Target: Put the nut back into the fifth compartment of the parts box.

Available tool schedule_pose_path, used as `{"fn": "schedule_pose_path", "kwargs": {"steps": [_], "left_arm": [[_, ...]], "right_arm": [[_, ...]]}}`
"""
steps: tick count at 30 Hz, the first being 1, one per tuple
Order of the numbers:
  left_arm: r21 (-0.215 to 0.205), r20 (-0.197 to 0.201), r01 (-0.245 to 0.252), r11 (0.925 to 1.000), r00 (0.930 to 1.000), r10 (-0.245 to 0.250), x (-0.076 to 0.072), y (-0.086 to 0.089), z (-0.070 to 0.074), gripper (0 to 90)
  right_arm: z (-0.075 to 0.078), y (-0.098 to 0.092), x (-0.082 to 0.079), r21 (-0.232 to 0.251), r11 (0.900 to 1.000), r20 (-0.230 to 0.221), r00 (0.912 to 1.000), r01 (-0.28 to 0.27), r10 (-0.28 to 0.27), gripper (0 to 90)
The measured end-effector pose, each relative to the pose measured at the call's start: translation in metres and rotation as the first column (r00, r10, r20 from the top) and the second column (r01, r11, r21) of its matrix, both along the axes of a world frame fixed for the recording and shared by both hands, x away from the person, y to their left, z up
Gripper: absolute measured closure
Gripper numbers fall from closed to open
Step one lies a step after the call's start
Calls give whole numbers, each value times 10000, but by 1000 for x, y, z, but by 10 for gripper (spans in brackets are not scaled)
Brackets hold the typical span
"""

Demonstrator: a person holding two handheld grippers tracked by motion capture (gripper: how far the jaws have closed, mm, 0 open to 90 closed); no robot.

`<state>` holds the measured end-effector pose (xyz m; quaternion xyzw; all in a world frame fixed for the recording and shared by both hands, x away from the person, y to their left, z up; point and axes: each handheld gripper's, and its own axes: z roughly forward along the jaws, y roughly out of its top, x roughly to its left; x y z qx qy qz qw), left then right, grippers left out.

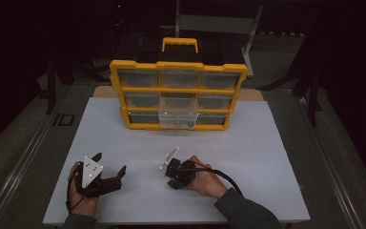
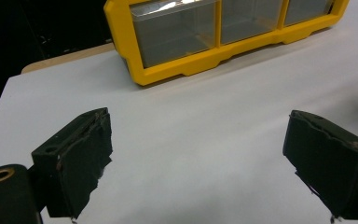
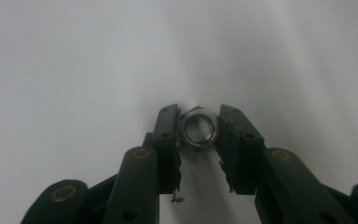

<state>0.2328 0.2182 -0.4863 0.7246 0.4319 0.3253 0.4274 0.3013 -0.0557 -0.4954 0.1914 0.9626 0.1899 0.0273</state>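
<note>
One hex nut (image 3: 199, 129): silvery, round bore | right claw (image 3: 199, 135) clamps it | left claw (image 2: 196, 163) open

Dim, murky surroundings; white table (image 1: 124, 124) lit (soft shadows); slight blur.

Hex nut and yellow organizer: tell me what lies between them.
Bare white table between the hex nut and yellow organizer, per the high view.
</note>
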Motion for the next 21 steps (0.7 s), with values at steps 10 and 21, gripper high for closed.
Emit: {"fn": "schedule_pose_path", "kwargs": {"steps": [10,21], "left_arm": [[7,-21,3,10000,10000,-3,0,0,0,73],[14,-17,-8,10000,10000,8,0,0,0,74]], "right_arm": [[1,0,-1,-154,9998,47,9999,-100,101,702],[1,0,0,-110,9999,-21,10000,-50,50,702]]}}
